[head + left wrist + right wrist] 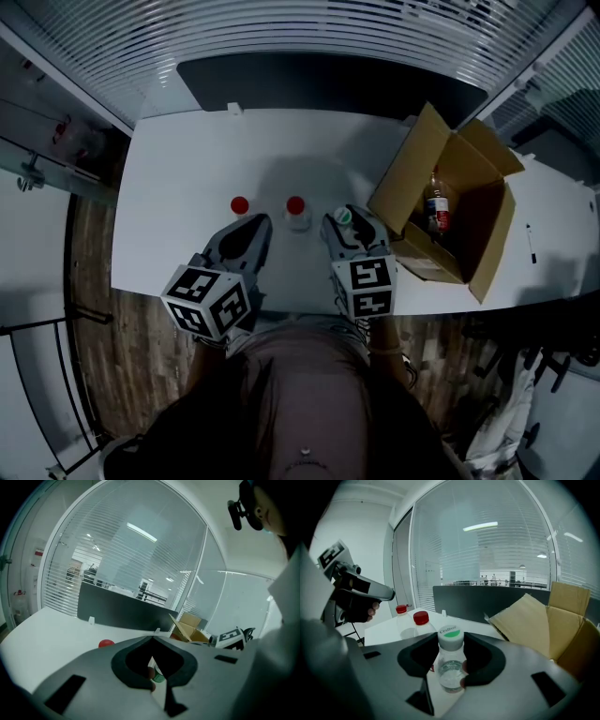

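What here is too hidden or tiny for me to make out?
Boxed bottle, head view: label too small to read.
Green-cap bottle, right gripper view: base hidden by the right tongs.
Red-cap bottle, left gripper view: body hidden behind the left tongs.

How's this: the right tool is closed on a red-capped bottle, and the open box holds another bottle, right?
Not quite: the bottle in the right tool has a white cap with a green centre, as the right gripper view shows. The open box does hold another bottle.
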The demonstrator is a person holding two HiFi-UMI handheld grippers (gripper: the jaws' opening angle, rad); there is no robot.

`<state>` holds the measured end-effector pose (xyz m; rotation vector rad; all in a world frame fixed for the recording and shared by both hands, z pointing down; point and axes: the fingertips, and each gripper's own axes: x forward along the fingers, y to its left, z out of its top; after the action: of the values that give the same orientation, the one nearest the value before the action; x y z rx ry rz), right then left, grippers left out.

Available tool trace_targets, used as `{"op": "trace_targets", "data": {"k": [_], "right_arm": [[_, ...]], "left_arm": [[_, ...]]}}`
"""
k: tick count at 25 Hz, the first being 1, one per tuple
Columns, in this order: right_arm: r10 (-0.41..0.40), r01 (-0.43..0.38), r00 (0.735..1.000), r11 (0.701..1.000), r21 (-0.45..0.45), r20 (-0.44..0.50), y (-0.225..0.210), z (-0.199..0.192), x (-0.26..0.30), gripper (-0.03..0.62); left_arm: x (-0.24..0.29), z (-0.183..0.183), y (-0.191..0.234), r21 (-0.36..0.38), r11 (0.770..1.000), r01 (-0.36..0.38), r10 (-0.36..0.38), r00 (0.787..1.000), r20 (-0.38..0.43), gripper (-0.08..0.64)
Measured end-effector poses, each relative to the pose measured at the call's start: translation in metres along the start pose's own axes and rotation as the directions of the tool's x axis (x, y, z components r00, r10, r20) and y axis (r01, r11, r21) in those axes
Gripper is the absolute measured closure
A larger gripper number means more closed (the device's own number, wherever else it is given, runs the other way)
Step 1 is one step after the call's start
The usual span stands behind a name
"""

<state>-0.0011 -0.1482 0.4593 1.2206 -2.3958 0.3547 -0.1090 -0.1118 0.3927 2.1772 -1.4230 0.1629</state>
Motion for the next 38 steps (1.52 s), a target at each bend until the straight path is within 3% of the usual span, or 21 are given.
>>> {"op": "trace_targets", "data": {"k": [19, 38], "right_arm": [[-0.035, 0.035, 0.999, 0.999, 0.005, -0.036, -0.001, -0.014, -0.010, 0.413], [-0.094, 0.089, 0.993, 0.994, 0.070, 0.073, 0.004, 0.006, -0.050, 0.413]], "left_arm": [[0.001, 0.000, -0.005, 0.013, 0.999, 0.041, -0.041, 0.999, -0.004, 0.551], [-0.014, -0.008, -0.017, 0.080, 0.995, 0.057, -0.056, 0.998, -0.024, 0.552]]}}
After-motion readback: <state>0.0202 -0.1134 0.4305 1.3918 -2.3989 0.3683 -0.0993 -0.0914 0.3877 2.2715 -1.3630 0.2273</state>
